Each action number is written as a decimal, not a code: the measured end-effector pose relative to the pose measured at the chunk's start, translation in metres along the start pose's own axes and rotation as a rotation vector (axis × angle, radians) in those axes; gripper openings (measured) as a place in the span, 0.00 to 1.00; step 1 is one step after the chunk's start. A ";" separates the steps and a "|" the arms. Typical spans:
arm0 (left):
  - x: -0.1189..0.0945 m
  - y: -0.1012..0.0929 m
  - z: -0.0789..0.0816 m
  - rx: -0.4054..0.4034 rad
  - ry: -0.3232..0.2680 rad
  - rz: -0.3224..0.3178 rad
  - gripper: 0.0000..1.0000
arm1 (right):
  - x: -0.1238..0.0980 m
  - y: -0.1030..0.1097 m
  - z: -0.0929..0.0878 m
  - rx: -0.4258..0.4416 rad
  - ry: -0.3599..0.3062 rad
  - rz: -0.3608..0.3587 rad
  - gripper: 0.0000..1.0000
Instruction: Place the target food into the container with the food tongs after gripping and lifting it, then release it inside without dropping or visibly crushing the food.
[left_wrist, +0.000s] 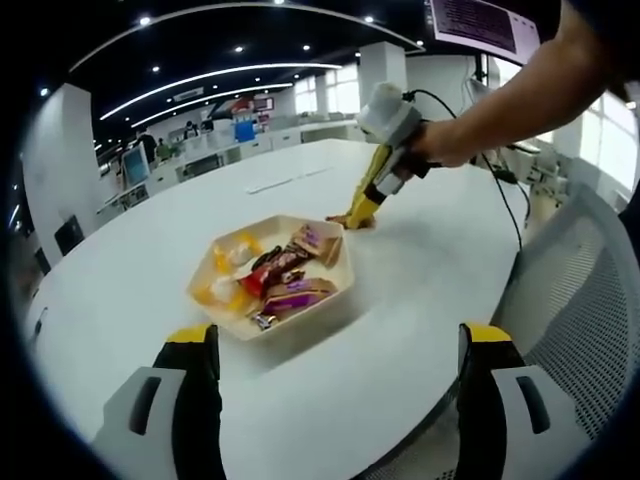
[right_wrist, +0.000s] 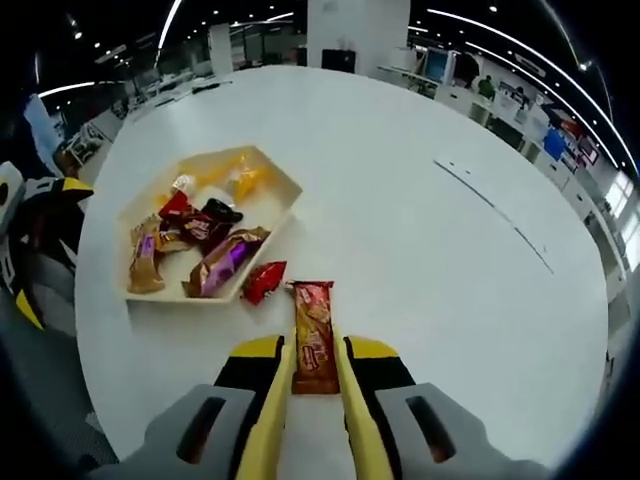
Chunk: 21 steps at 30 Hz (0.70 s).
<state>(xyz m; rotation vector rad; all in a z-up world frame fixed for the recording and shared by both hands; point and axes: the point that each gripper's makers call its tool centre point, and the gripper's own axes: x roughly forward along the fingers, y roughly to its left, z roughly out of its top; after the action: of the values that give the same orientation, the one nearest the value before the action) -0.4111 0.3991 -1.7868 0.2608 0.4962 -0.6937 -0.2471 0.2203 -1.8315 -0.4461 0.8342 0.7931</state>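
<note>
A cream hexagonal tray holds several wrapped snacks, purple, red and yellow. In the right gripper view the tray lies ahead to the left, with a small red wrapped snack on the table beside it. A long orange-red snack bar lies flat on the table between the yellow tongs of my right gripper, which press both its long sides. In the left gripper view a hand holds the right gripper, tips down on the table just behind the tray. My left gripper stands wide open before the tray, holding nothing.
The round white table ends close in front, and a grey mesh chair stands at its right. A cable trails over the table behind the hand. Thin flat strips lie further out. The left gripper shows beside the tray.
</note>
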 end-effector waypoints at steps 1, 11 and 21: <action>0.000 0.000 0.000 0.001 0.002 -0.001 0.95 | -0.001 0.000 0.001 0.000 -0.001 0.000 0.22; 0.000 -0.001 0.000 0.007 0.001 -0.003 0.95 | -0.016 -0.007 0.014 0.007 -0.017 0.016 0.22; 0.000 -0.002 -0.001 0.006 0.005 -0.008 0.95 | -0.032 -0.019 0.035 -0.007 -0.030 0.014 0.22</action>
<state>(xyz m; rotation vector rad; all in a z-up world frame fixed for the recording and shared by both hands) -0.4125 0.3979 -1.7878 0.2662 0.5005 -0.7026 -0.2293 0.2164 -1.7841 -0.4338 0.8073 0.8138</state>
